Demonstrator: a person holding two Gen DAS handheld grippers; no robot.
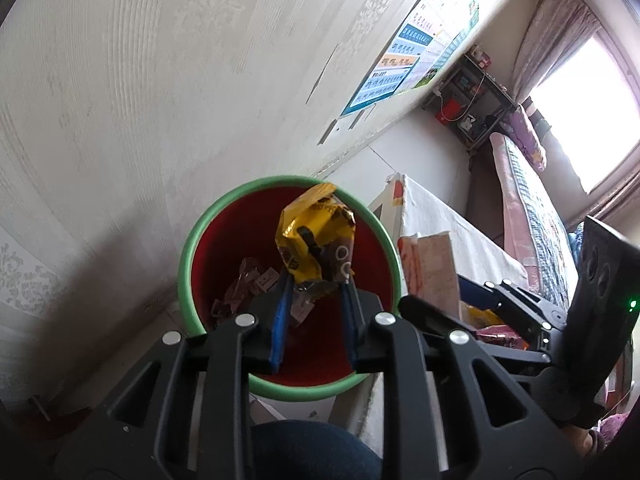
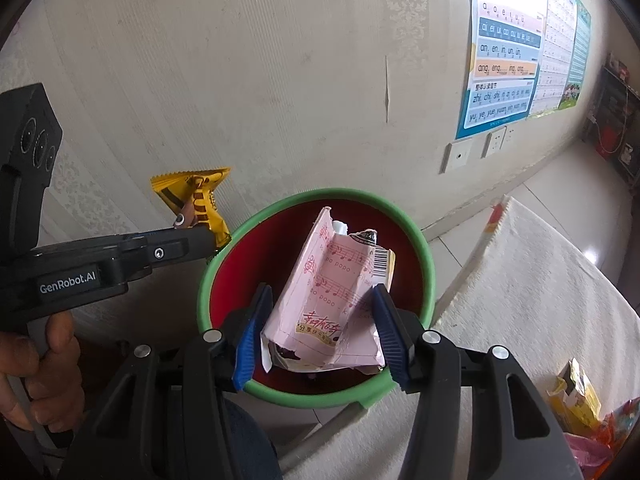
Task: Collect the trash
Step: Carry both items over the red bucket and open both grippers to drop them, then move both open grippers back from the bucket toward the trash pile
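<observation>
A red bin with a green rim (image 1: pixel 185 268) (image 2: pixel 428 264) stands by the wall, with several wrappers (image 1: pixel 248 284) in its bottom. My left gripper (image 1: pixel 316 278) (image 2: pixel 204 240) is shut on a crumpled yellow wrapper (image 1: pixel 316 224) (image 2: pixel 200 196), which in the left wrist view hangs over the bin's mouth and in the right wrist view sits at its left rim. My right gripper (image 2: pixel 322 290) is shut on a crushed pink carton (image 2: pixel 336 304) (image 1: pixel 432 272) printed with music notes, held above the bin's near side between the blue pads (image 2: pixel 386 320).
A table with a beige cloth (image 2: pixel 540 300) (image 1: pixel 460 232) runs along the bin's right side. It carries a yellow box (image 2: pixel 576 396) and pink wrappers (image 2: pixel 592 452). The papered wall has posters (image 2: pixel 508 60) and sockets (image 2: pixel 460 156). A hand (image 2: pixel 40 360) grips the left tool.
</observation>
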